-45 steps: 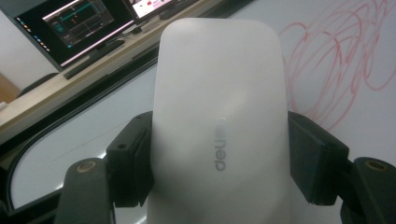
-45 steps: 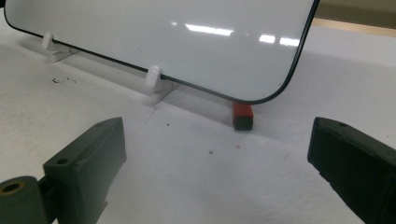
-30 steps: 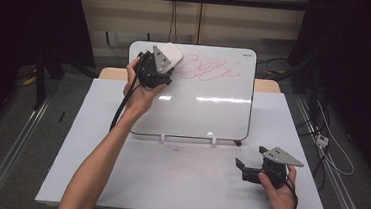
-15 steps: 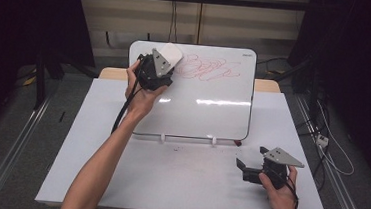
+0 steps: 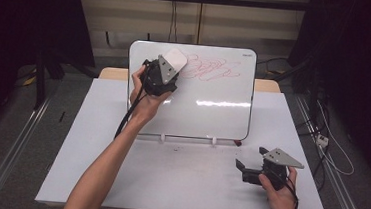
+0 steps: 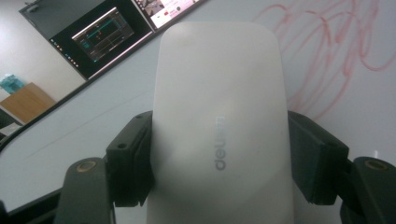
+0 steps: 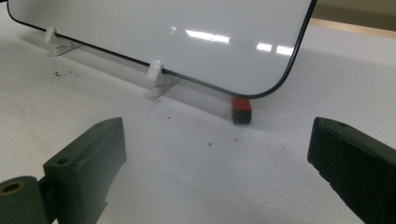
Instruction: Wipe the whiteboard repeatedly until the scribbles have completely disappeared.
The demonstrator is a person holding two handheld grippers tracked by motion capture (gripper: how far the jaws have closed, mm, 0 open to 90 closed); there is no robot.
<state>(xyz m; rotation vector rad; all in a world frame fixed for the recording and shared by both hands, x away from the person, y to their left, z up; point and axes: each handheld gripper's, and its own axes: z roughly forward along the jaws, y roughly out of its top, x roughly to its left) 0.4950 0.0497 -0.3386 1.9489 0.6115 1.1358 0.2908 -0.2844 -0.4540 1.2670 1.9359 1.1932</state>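
Note:
A whiteboard (image 5: pixel 208 111) stands tilted on the white table (image 5: pixel 93 167), with red scribble (image 5: pixel 211 69) across its upper part. My left gripper (image 5: pixel 169 67) is shut on a white eraser (image 5: pixel 176 58), held against the board's upper left, just left of the scribble. In the left gripper view the eraser (image 6: pixel 219 93) sits between both jaws of the left gripper (image 6: pixel 219 158), and the red scribble (image 6: pixel 336 60) lies to its right. My right gripper (image 5: pixel 241 168) rests low on the table at the front right, open, with nothing between its jaws (image 7: pixel 219 154).
A small red and black block (image 7: pixel 242 110) lies under the board's lower right corner (image 5: pixel 238 144). White clip feet (image 7: pixel 156 77) hold up the board's bottom edge. A wooden table edge (image 5: pixel 267 86) shows behind the board. Dark floor and cables surround the table.
My left gripper has shifted the eraser slightly right and down on the board, nearer the scribble. The right gripper has stayed put.

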